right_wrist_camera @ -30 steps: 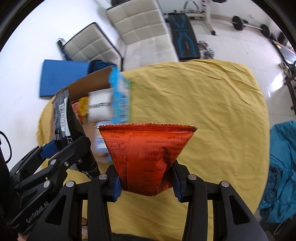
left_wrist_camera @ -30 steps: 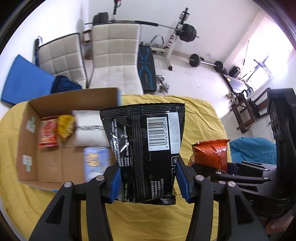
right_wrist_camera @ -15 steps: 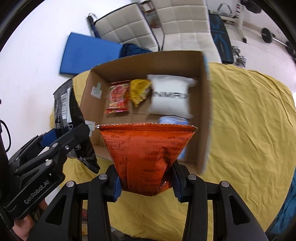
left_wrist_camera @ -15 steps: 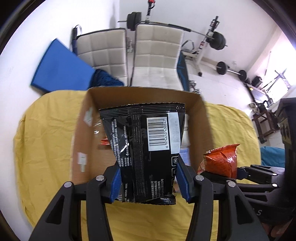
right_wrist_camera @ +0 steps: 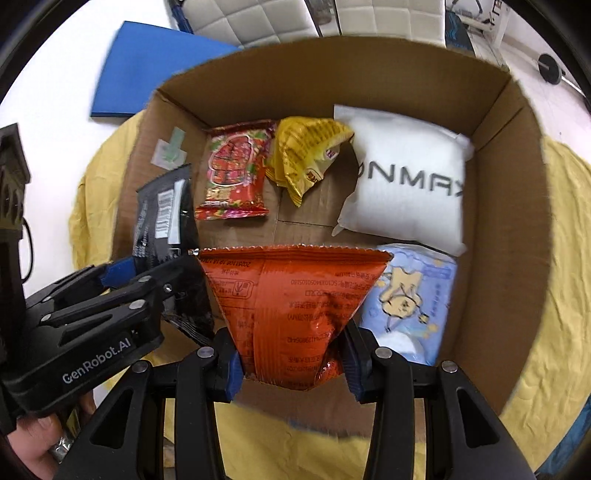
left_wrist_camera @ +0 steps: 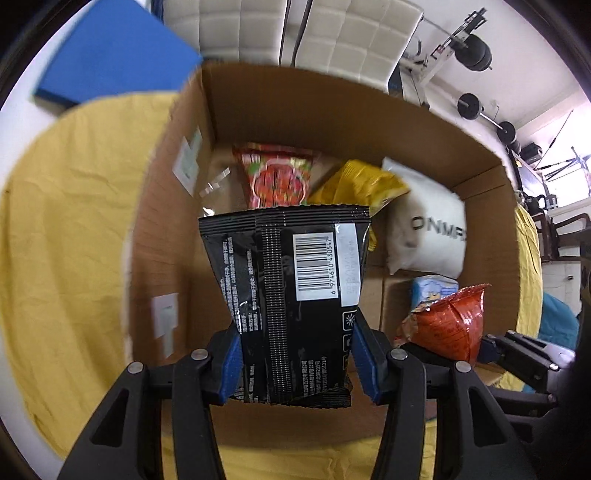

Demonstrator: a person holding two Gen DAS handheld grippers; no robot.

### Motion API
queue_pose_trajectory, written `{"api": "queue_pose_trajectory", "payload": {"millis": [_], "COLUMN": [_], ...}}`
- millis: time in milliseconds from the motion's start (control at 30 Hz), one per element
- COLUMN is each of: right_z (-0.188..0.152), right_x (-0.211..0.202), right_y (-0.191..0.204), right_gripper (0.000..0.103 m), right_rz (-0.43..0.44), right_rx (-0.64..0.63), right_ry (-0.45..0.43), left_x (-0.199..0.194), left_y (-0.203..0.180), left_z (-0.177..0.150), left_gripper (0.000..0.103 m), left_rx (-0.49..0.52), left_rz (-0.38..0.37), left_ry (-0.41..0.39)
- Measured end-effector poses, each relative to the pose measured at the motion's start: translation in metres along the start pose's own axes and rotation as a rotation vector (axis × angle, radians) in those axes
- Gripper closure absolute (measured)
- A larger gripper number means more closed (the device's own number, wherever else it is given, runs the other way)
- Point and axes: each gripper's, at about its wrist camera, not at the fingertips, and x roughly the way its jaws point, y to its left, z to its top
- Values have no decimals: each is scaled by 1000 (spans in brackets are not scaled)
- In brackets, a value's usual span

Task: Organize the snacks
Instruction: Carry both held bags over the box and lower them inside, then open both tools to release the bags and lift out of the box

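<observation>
My left gripper (left_wrist_camera: 295,360) is shut on a black snack bag (left_wrist_camera: 291,288) with a barcode, held over the near left part of an open cardboard box (left_wrist_camera: 332,110). My right gripper (right_wrist_camera: 291,360) is shut on an orange snack bag (right_wrist_camera: 291,306), held over the near middle of the same box (right_wrist_camera: 498,240). On the box floor lie a red packet (right_wrist_camera: 232,173), a yellow packet (right_wrist_camera: 306,155), a white pouch (right_wrist_camera: 406,177) and a light blue packet (right_wrist_camera: 410,295). The black bag (right_wrist_camera: 162,218) and the left gripper show at the left in the right wrist view.
The box rests on a table with a yellow cloth (left_wrist_camera: 66,221). Behind it stand two white padded chairs (left_wrist_camera: 332,33), a blue mat (left_wrist_camera: 110,55) on the floor and gym weights (left_wrist_camera: 472,55). A hand (right_wrist_camera: 33,443) holds the left gripper's handle.
Both grippers have moved forward and down over the box with their bags still held. The box now fills both views, and its contents are much closer.
</observation>
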Motion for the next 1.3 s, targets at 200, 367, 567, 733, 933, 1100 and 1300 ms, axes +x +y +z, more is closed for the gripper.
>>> {"api": "queue_pose_trajectory", "payload": {"millis": [200, 367, 567, 733, 933, 1100, 1300], "right_z": [11, 13, 14, 15, 15, 18, 9], "right_x": [45, 70, 85, 84, 65, 46, 19], "right_y": [-7, -14, -21, -22, -24, -27, -32], "right_gripper": [57, 57, 56, 53, 41, 30, 13], "right_rz": [-17, -46, -67, -89, -106, -132, -149], "right_rx": [18, 33, 40, 38, 27, 18, 25], "right_ry": [77, 122, 137, 138, 114, 83, 38], "left_x": [47, 75, 92, 92, 77, 58, 24], "left_y": [16, 13, 10, 4, -2, -5, -17], "left_z": [12, 12, 10, 6, 7, 16, 14], "left_gripper": [54, 52, 52, 52, 51, 46, 14], "left_rx": [-7, 16, 10, 0, -16, -13, 7], "left_rz": [-29, -20, -13, 8, 41, 59, 91], "left_ry": [123, 189, 214, 206, 184, 142, 53]}}
